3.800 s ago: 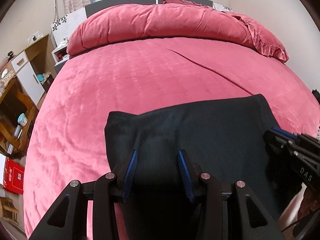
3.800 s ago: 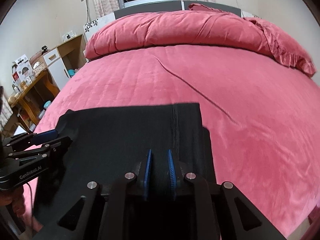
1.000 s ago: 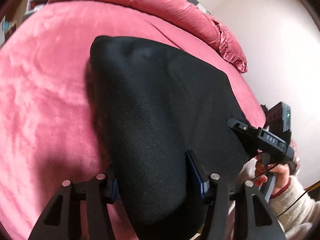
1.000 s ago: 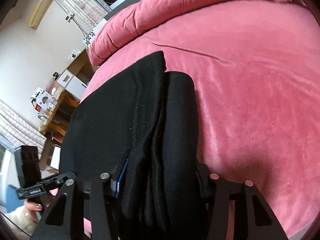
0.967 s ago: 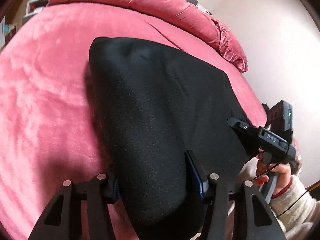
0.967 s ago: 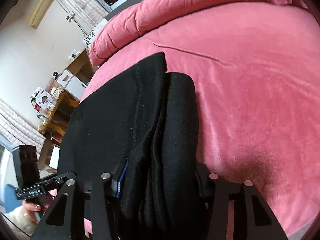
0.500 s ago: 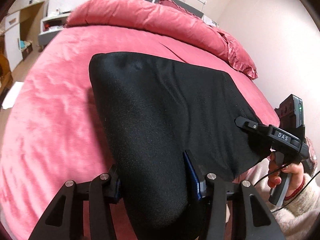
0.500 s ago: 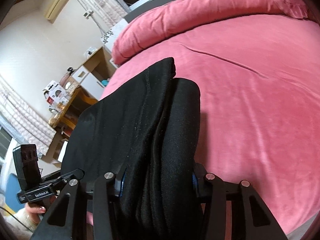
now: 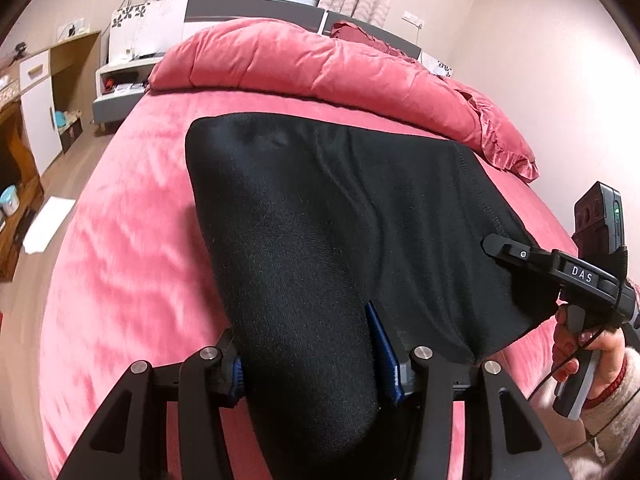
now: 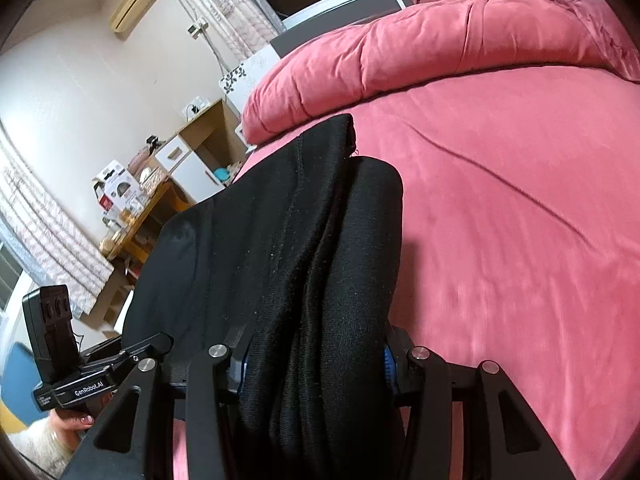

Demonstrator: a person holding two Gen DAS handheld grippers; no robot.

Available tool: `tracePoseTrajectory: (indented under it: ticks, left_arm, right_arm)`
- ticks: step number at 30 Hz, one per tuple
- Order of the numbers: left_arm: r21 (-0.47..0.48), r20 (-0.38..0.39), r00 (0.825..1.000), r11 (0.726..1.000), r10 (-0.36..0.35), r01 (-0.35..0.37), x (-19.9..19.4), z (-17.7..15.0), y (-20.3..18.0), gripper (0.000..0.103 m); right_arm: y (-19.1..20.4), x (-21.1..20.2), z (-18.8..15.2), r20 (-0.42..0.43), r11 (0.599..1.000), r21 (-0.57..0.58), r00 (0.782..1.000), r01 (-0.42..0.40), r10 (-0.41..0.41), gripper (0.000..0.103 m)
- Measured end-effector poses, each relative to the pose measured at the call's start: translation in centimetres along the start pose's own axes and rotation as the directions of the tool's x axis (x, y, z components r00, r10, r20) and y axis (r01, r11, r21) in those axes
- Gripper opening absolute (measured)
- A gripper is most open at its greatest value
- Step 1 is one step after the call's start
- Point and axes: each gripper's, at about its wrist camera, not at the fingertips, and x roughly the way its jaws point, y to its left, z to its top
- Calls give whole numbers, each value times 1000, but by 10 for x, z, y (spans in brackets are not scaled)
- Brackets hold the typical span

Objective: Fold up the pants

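Left wrist view: folded pants (image 9: 320, 220) hide both grippers' fingers (image 9: 382, 346), which clamp thick bundles.

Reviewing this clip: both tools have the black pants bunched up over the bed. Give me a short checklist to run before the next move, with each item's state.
1. Left tool clamped on the pants: ok.
2. Right tool clamped on the thick stacked layers: ok.
3. Bare bed beyond to lay the fold on: ok.
4. Edges of the layers lined up: not ok, one layer pokes out past the others.
5. Fabric flat between the tools: not ok, it bulges and creases.
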Motion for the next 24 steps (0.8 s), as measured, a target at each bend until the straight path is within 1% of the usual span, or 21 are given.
tracePoseTrajectory:
  ticks: [4,8,14,19,23,24]
  left_arm:
    - [2,-12,1000,1000,12,-12,28,27,6,52]
    - [6,-25,999,1000,23,-23,49,44,12,52]
    - [9,-39,999,999,35,-35,75,63,16,52]
    - [20,-65,997,999,50,-49,93,60,21,53]
    - [28,-63,996,998,58,-56,99,54,24,60]
    - [24,-60,996,998,59,-58,99,53,24,61]
  right_arm:
    - [-7,17,22,22,1000,-2,1000,10,-10,47]
    - [-16,31,36,33,1000,4,999,14,-14,47]
    - [-32,55,52,47,998,57,999,6,-8,47]
    - [-51,72,44,24,994,106,999,28,-31,49]
    - [-65,77,35,15,991,130,1000,23,-25,56]
    - [-65,76,34,17,991,129,1000,23,-26,56]
